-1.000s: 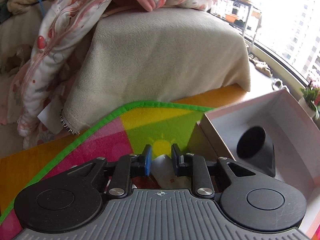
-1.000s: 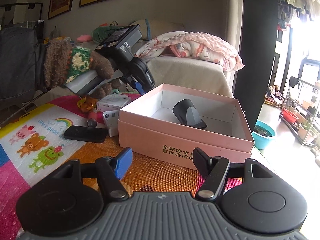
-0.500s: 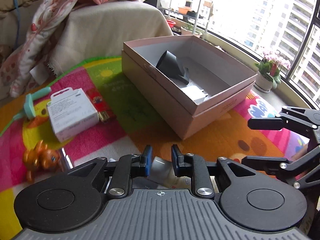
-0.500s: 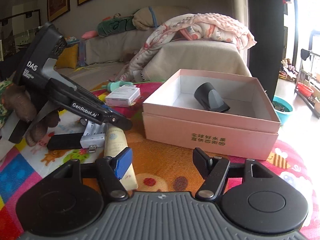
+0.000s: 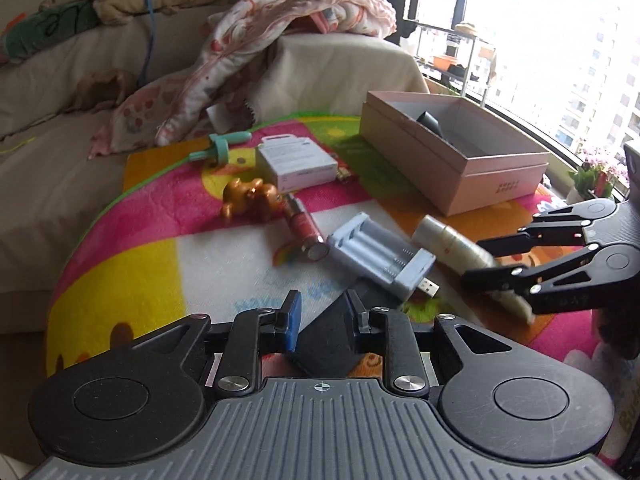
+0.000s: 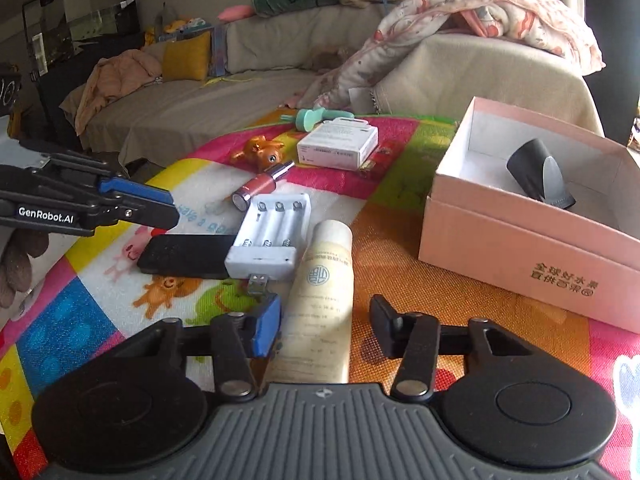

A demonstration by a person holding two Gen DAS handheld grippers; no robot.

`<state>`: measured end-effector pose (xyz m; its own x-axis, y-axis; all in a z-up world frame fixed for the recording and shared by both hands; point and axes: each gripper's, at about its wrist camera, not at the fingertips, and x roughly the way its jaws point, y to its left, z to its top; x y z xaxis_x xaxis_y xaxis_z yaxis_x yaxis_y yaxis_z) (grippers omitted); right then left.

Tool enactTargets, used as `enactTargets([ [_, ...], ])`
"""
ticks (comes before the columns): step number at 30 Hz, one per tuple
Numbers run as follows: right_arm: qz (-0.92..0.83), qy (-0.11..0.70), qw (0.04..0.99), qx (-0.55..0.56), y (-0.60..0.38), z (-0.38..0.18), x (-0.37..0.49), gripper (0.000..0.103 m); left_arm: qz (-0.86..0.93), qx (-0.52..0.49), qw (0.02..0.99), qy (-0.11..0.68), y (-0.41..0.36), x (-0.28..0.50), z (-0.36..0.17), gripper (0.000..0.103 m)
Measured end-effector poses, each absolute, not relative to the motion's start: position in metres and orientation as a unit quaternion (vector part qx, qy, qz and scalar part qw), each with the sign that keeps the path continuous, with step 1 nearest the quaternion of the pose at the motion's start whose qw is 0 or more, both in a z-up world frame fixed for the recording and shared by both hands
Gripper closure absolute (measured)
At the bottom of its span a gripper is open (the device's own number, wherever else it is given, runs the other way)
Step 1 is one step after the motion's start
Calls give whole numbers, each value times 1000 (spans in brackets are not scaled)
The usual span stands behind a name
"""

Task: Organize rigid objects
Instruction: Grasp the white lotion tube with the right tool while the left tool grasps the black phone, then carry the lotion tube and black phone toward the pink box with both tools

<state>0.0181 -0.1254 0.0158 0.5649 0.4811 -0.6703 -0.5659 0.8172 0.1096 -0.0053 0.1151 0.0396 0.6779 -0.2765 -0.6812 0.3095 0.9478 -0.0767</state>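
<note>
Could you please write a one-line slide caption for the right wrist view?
Right gripper closing around a cream bottle beside the pink box.

"GenRobot.AI" stands in white on the left gripper (image 6: pixel 90 204); the pink box (image 6: pixel 532 256) bears gold Chinese characters, seemingly upside down.
</note>
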Motion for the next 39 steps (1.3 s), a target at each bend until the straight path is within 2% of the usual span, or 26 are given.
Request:
enactTargets([
  [1,292,359,884,-63,-129,16,15,64,-157,19,914,373,119,-7,35,78],
  [9,240,352,901,-80,-177,15,-11,64,-194,19,909,368,100,-23,23,71],
  [12,230,351,905,-65,-188,15,-14,64,-220,55,902,366,76,-31,23,70],
  [15,226,347,909,-53,-193,13,-14,60,-226,106,894,372,56,-36,20,69],
  [19,226,341,911,-55,-192,10,-16,47,-193,136,907,348,66,-34,32,68],
  [22,231,340,910,-52,-192,10,-17,41,-163,93,918,350,95,-19,38,69],
  [27,237,341,909,-47,-192,10,-16,36,-165,-80,902,391,150,10,20,71],
  [29,238,342,908,-45,-192,10,-16,35,-189,-92,895,392,148,6,15,69],
  [31,240,343,907,-43,-193,10,-16,34,-210,-70,893,391,135,-2,16,68],
  [34,247,347,904,-37,-193,10,-14,29,-220,21,900,377,104,-18,19,68],
  [39,257,354,899,-35,-189,9,-12,19,-208,121,897,371,64,-28,18,59],
])
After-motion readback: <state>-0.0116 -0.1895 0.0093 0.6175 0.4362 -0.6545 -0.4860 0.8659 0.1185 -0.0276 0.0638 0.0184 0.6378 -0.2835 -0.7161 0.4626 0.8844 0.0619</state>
